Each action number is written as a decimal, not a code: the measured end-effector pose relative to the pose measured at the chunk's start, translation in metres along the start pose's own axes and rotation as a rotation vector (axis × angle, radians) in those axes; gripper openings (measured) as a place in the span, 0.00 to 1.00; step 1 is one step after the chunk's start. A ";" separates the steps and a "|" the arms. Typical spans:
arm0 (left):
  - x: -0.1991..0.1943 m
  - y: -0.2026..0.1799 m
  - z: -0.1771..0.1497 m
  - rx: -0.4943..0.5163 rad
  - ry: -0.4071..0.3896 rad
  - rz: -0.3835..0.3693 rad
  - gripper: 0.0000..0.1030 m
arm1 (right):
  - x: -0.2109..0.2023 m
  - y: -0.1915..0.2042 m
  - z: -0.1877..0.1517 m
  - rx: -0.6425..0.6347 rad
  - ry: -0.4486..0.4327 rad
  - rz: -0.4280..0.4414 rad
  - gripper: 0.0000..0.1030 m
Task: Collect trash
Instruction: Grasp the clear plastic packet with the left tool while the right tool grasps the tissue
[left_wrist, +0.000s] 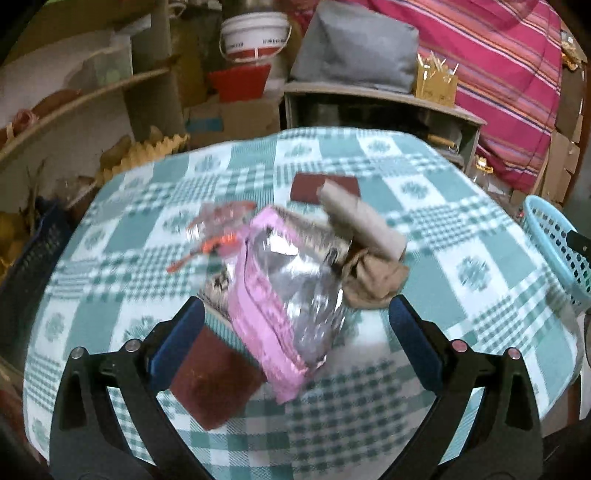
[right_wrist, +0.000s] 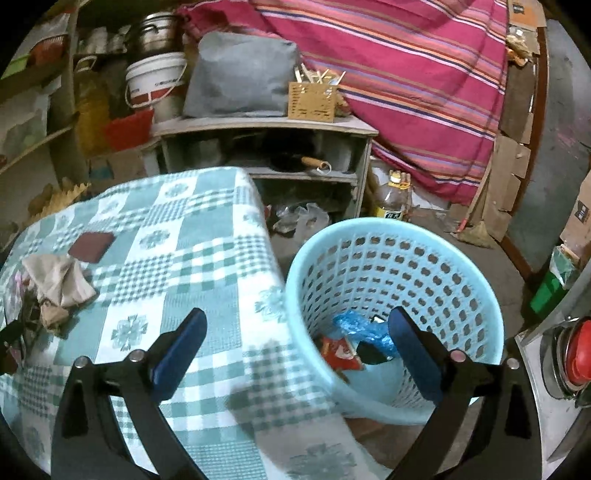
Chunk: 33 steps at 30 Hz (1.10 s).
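Note:
On the checked green-and-white tablecloth (left_wrist: 461, 229) lies a pile of trash: a pink-and-silver foil bag (left_wrist: 284, 291), a clear wrapper with orange print (left_wrist: 218, 229), a cardboard tube (left_wrist: 362, 221) and a crumpled brown rag (left_wrist: 373, 280). My left gripper (left_wrist: 295, 325) hangs open just in front of the foil bag, touching nothing. My right gripper (right_wrist: 297, 332) is open over the table's corner beside the light-blue basket (right_wrist: 469, 254), which holds a blue plastic bag (right_wrist: 358, 325) and a red wrapper (right_wrist: 340, 350). The rag pile (right_wrist: 59, 284) shows at the far left of the right wrist view.
Two dark red squares (left_wrist: 325, 186) (left_wrist: 214, 380) lie on the cloth. Behind the table stand a grey shelf unit (right_wrist: 266, 127), a white bucket (left_wrist: 255, 35) and a striped red cloth (right_wrist: 406, 74). A bottle (right_wrist: 395, 199) stands on the floor beyond the basket.

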<state>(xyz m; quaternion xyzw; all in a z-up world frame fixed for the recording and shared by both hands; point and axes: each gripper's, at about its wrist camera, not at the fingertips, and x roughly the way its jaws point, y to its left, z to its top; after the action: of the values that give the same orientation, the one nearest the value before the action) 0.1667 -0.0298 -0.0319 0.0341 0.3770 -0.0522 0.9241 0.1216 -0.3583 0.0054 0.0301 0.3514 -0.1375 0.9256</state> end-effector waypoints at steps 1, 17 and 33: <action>0.002 0.000 -0.001 0.003 0.001 0.000 0.93 | 0.001 0.001 -0.001 -0.003 0.005 0.001 0.94; 0.004 0.016 0.009 -0.001 0.006 -0.073 0.00 | 0.002 0.009 0.001 -0.003 0.020 0.036 0.94; -0.039 0.067 0.070 -0.065 -0.152 -0.088 0.00 | -0.017 0.087 0.017 -0.122 -0.019 0.130 0.94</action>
<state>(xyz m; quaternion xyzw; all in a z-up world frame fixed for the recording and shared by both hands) 0.1952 0.0323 0.0469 -0.0165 0.3083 -0.0828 0.9475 0.1449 -0.2735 0.0258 -0.0049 0.3478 -0.0559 0.9359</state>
